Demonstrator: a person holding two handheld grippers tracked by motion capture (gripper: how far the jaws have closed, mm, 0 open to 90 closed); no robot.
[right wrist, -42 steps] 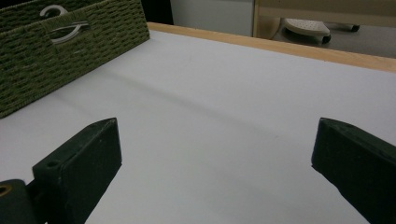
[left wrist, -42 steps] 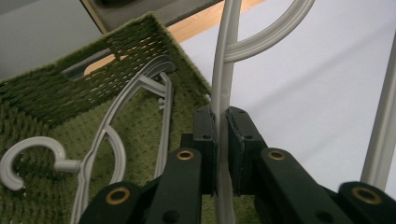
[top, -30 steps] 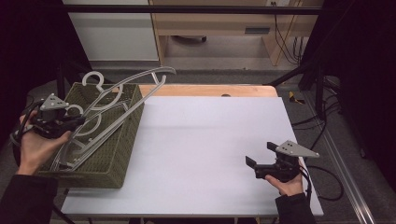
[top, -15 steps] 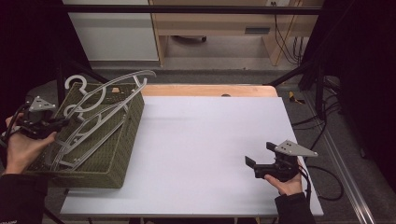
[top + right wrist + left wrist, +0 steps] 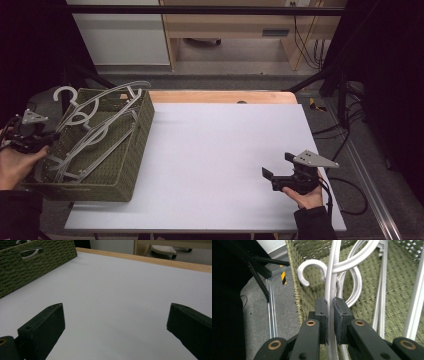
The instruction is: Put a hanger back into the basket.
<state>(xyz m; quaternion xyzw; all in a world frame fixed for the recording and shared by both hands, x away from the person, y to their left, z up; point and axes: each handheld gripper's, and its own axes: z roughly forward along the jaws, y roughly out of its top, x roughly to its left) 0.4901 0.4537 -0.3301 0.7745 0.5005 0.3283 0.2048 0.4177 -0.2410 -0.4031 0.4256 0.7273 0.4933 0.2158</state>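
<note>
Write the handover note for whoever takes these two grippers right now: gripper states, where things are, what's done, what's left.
Left gripper: shut on a white hanger's arm, at the left end of the green woven basket.
Right gripper: open, holding nothing, low over the white table near its right front corner.
Things: several white hangers lie tangled in the basket; their hooks point toward the far left corner.
Done: one hanger is gripped. No hanger lies on the table.
Left: probably lift the gripped hanger free of the tangle, then deal with the others. Expect snagging, since the hooks and arms overlap.
</note>
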